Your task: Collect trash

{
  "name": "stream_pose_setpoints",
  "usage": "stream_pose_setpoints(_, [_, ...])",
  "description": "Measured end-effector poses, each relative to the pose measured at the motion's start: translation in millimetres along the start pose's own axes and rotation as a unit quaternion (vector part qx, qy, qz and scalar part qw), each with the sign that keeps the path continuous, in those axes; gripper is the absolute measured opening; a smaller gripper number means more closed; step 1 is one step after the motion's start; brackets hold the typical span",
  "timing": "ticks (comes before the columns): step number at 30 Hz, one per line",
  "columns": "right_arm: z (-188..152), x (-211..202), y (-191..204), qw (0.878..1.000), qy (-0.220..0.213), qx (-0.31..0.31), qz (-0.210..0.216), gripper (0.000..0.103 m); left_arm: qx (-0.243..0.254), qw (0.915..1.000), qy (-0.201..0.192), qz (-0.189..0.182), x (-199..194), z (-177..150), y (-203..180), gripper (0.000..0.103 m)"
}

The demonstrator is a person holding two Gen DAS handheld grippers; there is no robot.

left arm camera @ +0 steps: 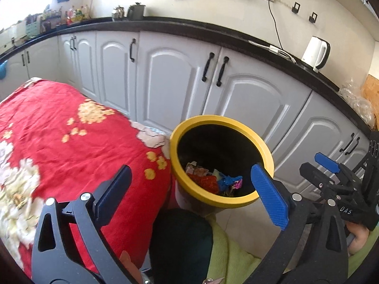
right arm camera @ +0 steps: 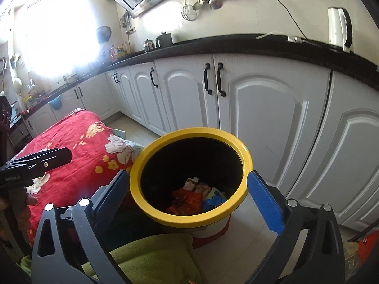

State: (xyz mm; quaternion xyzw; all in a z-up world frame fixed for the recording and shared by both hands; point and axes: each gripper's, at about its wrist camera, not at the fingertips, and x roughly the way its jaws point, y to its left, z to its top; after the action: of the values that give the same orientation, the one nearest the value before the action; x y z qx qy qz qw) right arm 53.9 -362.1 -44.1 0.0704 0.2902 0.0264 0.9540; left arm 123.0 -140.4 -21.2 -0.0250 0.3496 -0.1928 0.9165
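A trash bin with a yellow rim (left arm camera: 266, 152) (right arm camera: 139, 158) stands on the floor beside the table. Several crumpled wrappers, red, blue and white (left arm camera: 213, 179) (right arm camera: 194, 195), lie at its bottom. My left gripper (left arm camera: 191, 194) is open and empty, held above the table edge and the bin. My right gripper (right arm camera: 189, 194) is open and empty, straddling the bin's rim from above. The right gripper also shows in the left wrist view (left arm camera: 317, 165), and the left gripper shows at the left of the right wrist view (right arm camera: 56, 157).
A table under a red flowered cloth (left arm camera: 71, 146) (right arm camera: 71, 142) lies left of the bin. White cabinets (left arm camera: 177, 80) (right arm camera: 272, 118) with a black counter stand behind. A white kettle (left arm camera: 315, 52) sits on the counter. A green garment (right arm camera: 154, 258) is below the grippers.
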Motion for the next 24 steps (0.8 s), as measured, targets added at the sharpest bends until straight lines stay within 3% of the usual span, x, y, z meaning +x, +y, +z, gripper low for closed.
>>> stream_pose_setpoints(5, [-5.2, -15.7, 16.1, 0.999, -0.027, -0.018, -0.014, 0.097, 0.002, 0.9989, -0.039, 0.027, -28.8, -14.5, 8.5, 0.093])
stream_pose_setpoints(10, [-14.0, -35.5, 34.2, 0.996, -0.08, -0.042, -0.019, 0.097, 0.019, 0.995, -0.08, 0.057, -51.4, -27.6, 8.4, 0.093])
stream_pose_setpoints(18, [-35.2, -70.3, 56.6, 0.984, -0.169, -0.058, -0.017, 0.097, 0.014, 0.9889, -0.127, 0.076, -76.3, -48.6, 7.4, 0.093])
stream_pose_setpoints(24, [-41.6, -70.0, 58.1, 0.981, -0.183, -0.054, -0.023, 0.097, 0.011, 0.9859, -0.146, 0.081, -79.8, -55.0, 6.4, 0.093])
